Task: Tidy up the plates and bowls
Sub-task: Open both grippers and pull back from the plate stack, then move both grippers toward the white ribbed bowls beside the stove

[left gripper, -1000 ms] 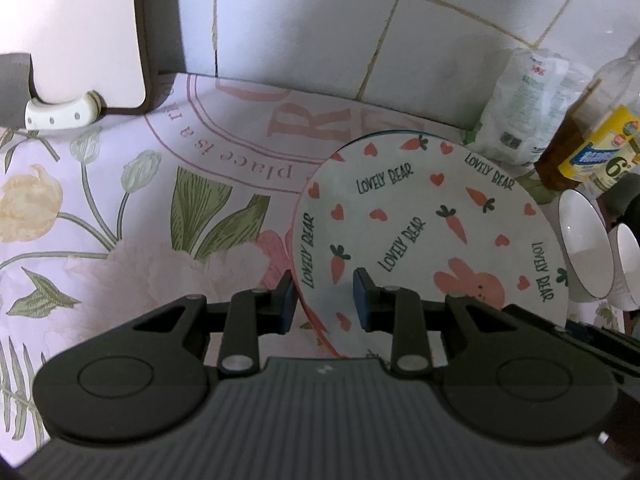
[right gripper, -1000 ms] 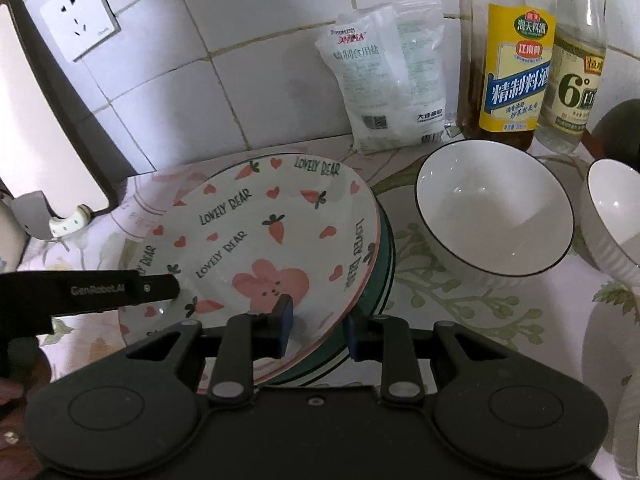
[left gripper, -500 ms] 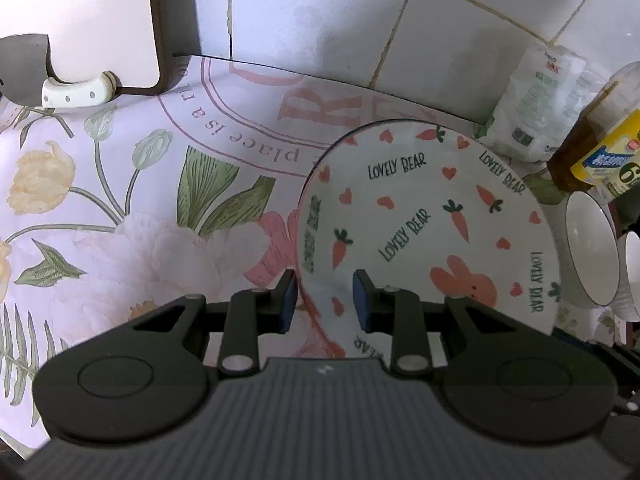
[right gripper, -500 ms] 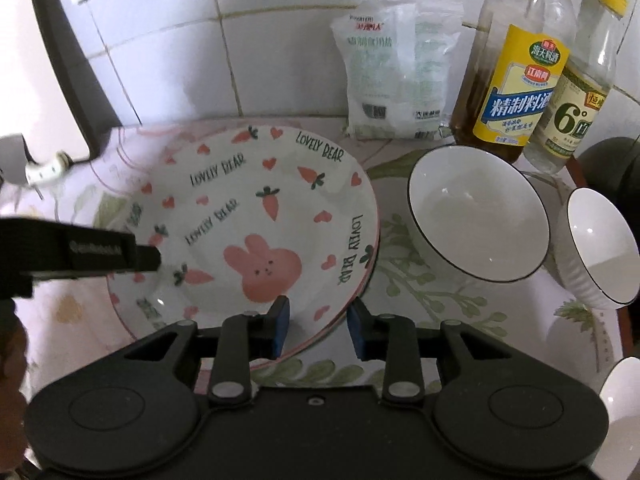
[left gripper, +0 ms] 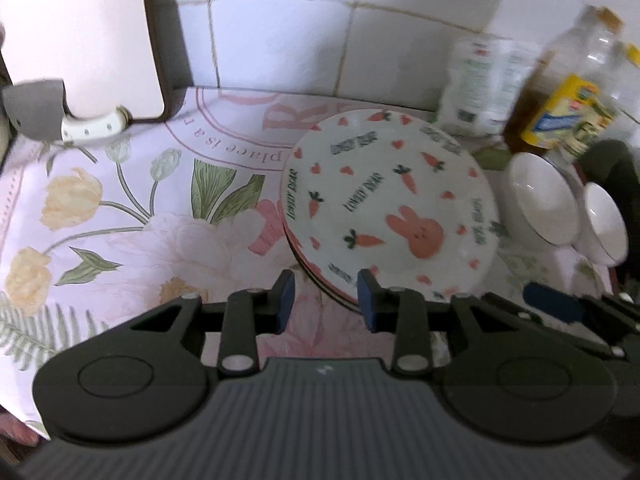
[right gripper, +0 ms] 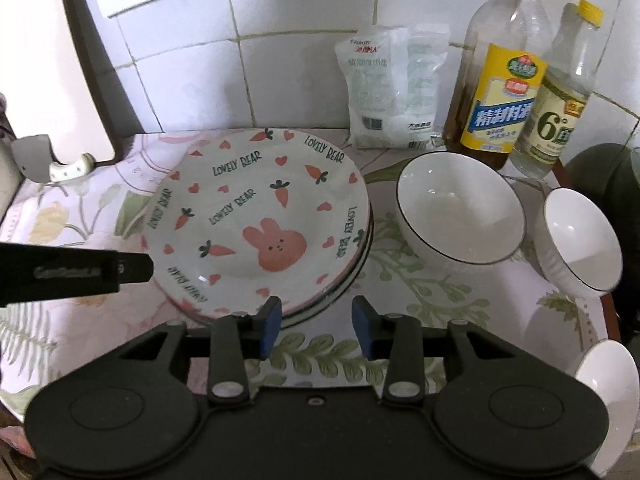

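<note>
Nearest in each wrist view is a tool with blue-padded fingers. The left tool (left gripper: 325, 300) has its jaws opening; the near rim of the plate stack shows just beyond its right pad, but the pads press on nothing, so it is released. The right tool (right gripper: 315, 326) is likewise opening and released, with only the flowered cloth (right gripper: 320, 356) between its pads and the stack's rim just beyond its left pad. At the near right edge of the right wrist view lies the bowl of a white spoon (right gripper: 608, 392). The bunny plate (right gripper: 256, 220), printed with carrots, hearts and "LOVELY BEAR", sits on top of a stack of plates on the cloth-covered tabletop; the edges of a pink-rimmed and a dark-rimmed plate show beneath it. Just right of the stack stands a white bowl (right gripper: 460, 208) with a dark rim, and right of that a second, ribbed white bowl (right gripper: 580, 240), tilted toward the camera. Far left, a knife (right gripper: 48, 160) with a white handle lies beside a cutting board (right gripper: 68, 60) leaning on the tiled wall. At the far side, against the tiles, stand a white bag (right gripper: 392, 92), a yellow-labelled bottle (right gripper: 500, 80) and a clear bottle (right gripper: 560, 100).
</note>
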